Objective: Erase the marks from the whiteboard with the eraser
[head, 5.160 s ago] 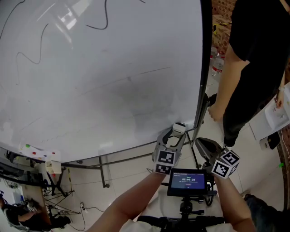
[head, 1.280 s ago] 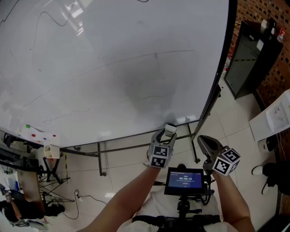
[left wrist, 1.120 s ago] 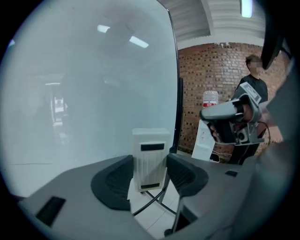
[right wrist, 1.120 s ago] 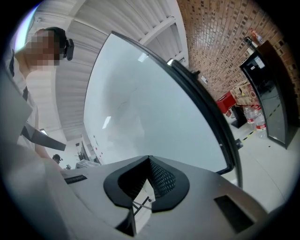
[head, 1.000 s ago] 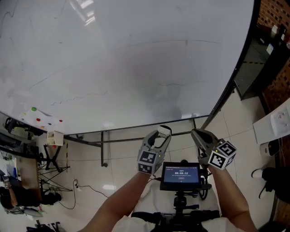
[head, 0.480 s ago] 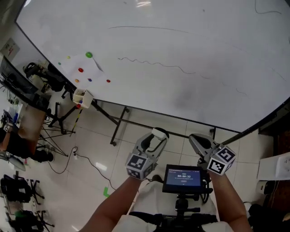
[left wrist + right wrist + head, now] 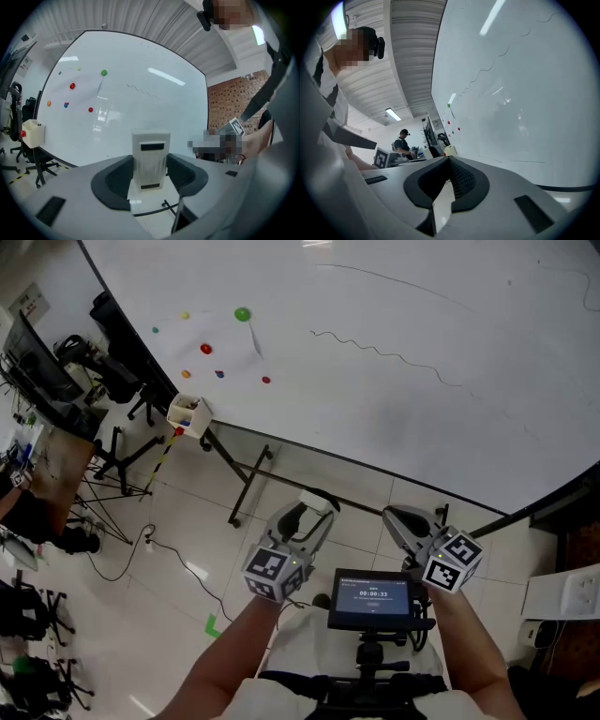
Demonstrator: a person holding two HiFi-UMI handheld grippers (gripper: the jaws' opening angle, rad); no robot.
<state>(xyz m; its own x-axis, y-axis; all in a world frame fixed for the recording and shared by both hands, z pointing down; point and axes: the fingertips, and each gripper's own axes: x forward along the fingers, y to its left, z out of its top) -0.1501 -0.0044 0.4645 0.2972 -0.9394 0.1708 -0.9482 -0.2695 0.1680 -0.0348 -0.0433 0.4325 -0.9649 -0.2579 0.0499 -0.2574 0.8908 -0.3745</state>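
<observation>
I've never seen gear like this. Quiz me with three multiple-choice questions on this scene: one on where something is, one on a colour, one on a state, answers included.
1. Where is the eraser?
A) gripped in the left tool
B) lying on the floor
C) on a chair

2. What colour is the biggest round magnet on the whiteboard?
A) black
B) green
C) white

3. How do the right tool's jaws stand?
A) wide apart
B) closed together, with nothing between them
C) closed on a pen

Answers:
1 A: the left gripper view shows the white eraser upright between that tool's two dark pads.
2 B: the head view shows it bright green, above the smaller dots.
3 B: the right gripper view shows the pads meeting with nothing between them.
</observation>
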